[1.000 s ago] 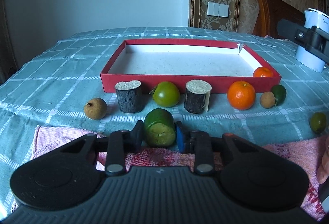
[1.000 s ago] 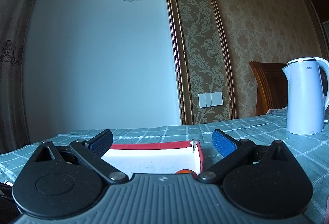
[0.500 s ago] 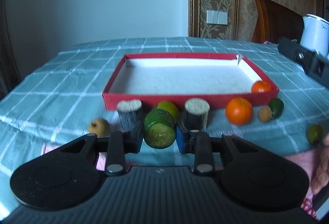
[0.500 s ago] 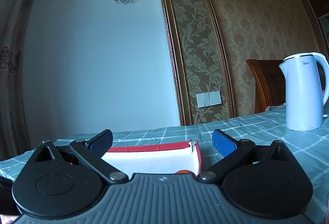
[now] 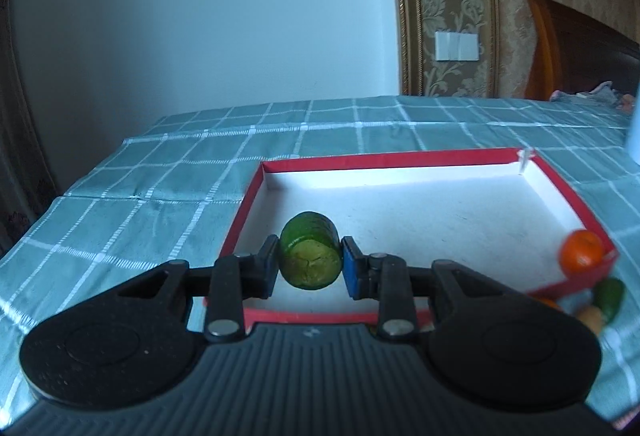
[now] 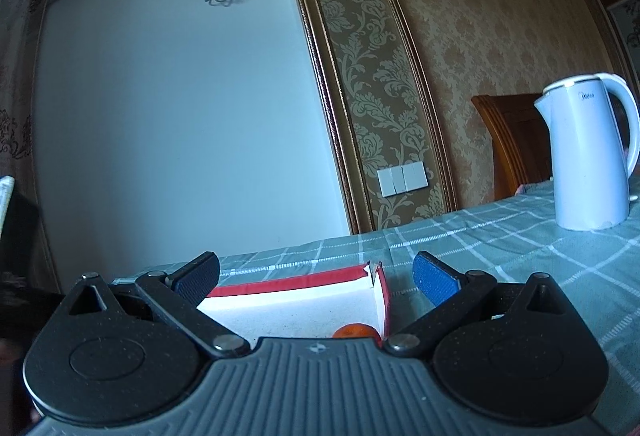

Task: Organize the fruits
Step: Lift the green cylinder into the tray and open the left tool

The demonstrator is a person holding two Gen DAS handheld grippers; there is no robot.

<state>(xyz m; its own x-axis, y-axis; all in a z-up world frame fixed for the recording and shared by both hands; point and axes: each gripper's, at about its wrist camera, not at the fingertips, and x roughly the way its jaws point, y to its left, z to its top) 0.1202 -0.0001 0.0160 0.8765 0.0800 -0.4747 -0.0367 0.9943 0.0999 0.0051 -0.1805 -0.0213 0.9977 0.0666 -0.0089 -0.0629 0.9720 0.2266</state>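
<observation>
Left wrist: fingers clamp green cylinder, its axis toward camera.

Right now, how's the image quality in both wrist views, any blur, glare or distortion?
Left wrist view: green fruit chunk sharp, fruits at right edge smeared, fisheye bends the red tray. Right wrist view: crisp, cool blue cast, kettle and wall trim curve outward.

Left wrist view: tilted down, close above the red tray. Right wrist view: level, low over the tabletop. Both share the tray's far corner.
</observation>
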